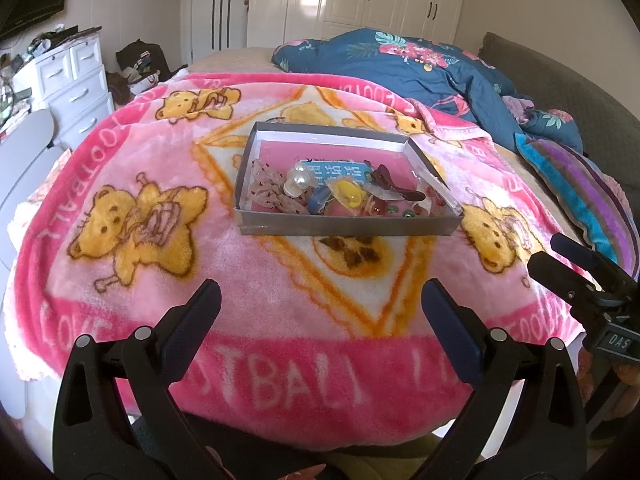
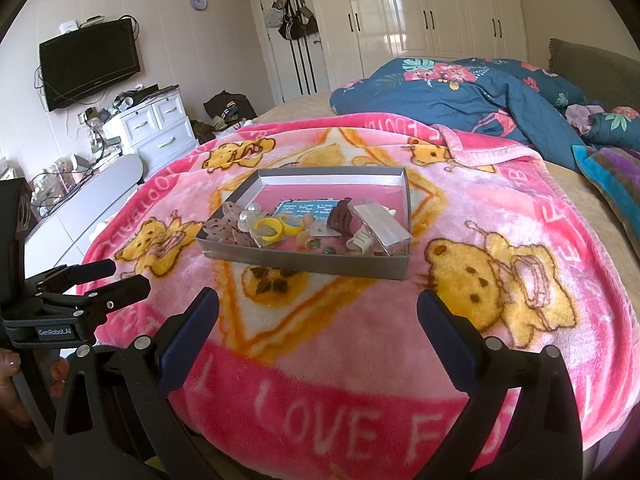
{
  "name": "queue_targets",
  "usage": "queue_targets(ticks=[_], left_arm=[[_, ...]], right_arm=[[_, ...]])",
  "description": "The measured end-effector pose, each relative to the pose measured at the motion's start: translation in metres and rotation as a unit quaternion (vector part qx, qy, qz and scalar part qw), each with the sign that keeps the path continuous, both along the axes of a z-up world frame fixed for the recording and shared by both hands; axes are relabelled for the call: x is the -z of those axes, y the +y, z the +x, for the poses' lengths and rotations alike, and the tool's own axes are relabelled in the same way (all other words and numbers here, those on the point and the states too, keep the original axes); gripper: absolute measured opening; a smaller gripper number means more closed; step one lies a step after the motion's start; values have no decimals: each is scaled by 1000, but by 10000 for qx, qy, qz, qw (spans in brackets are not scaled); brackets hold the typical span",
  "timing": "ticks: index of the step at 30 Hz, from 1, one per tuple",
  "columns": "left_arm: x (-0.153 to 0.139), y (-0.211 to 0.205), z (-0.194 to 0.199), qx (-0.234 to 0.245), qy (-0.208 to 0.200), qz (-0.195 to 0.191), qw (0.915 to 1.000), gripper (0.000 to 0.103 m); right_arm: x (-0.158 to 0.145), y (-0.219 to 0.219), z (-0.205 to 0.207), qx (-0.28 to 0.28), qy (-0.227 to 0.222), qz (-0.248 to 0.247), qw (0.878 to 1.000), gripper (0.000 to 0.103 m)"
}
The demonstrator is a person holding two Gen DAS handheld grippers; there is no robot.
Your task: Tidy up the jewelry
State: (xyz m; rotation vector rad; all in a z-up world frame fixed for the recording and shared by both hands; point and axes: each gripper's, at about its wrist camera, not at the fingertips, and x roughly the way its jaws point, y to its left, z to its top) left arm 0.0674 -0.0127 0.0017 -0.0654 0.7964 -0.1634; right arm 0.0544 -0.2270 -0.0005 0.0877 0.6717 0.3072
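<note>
A shallow grey box [image 1: 344, 227] [image 2: 304, 266] sits in the middle of the pink bear blanket [image 1: 132, 176] [image 2: 480, 208]. Inside lie mixed pieces: pearl beads [image 1: 299, 178] [image 2: 251, 213], a yellow ring [image 1: 347, 194] [image 2: 269, 227], a brown hair claw [image 1: 394, 184] [image 2: 340, 216], a pink bow [image 1: 266, 184], a clear plastic case [image 2: 386, 224] and a blue card [image 1: 334, 171]. My left gripper [image 1: 320, 304] hovers open over the blanket's near part, short of the box. My right gripper [image 2: 318, 312] is open too, likewise short of the box. Each gripper shows at the edge of the other's view, right gripper [image 1: 568, 268], left gripper [image 2: 108, 280].
A rumpled blue floral duvet [image 1: 420, 68] [image 2: 460, 92] lies behind the blanket. A striped pillow [image 1: 576, 188] is at the right. White drawers [image 1: 76, 84] [image 2: 160, 128] and a wall television [image 2: 90, 64] stand left. White wardrobes [image 2: 420, 12] line the far wall.
</note>
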Motion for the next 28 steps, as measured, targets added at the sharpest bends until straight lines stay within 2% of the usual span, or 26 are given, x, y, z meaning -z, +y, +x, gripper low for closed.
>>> queue_targets(ticks=[12, 18, 21, 24, 28], left_arm=[[7, 4, 1, 157, 201, -179, 9995, 94], [11, 13, 10, -53, 291, -261, 9992, 94], [16, 31, 26, -410, 327, -309, 9981, 94], [27, 58, 56, -981, 401, 0, 9944, 94], [51, 117, 111, -1857, 664, 256, 9800, 94]], right_arm=[[0, -12, 4, 144, 44, -60, 9999, 99], [7, -26, 16, 408, 150, -59, 9990, 99], [13, -40, 26, 640, 183, -95, 9977, 99], [24, -65, 46, 991, 194, -246, 9946, 99], [53, -125, 95, 1812, 472, -663, 9801, 99]])
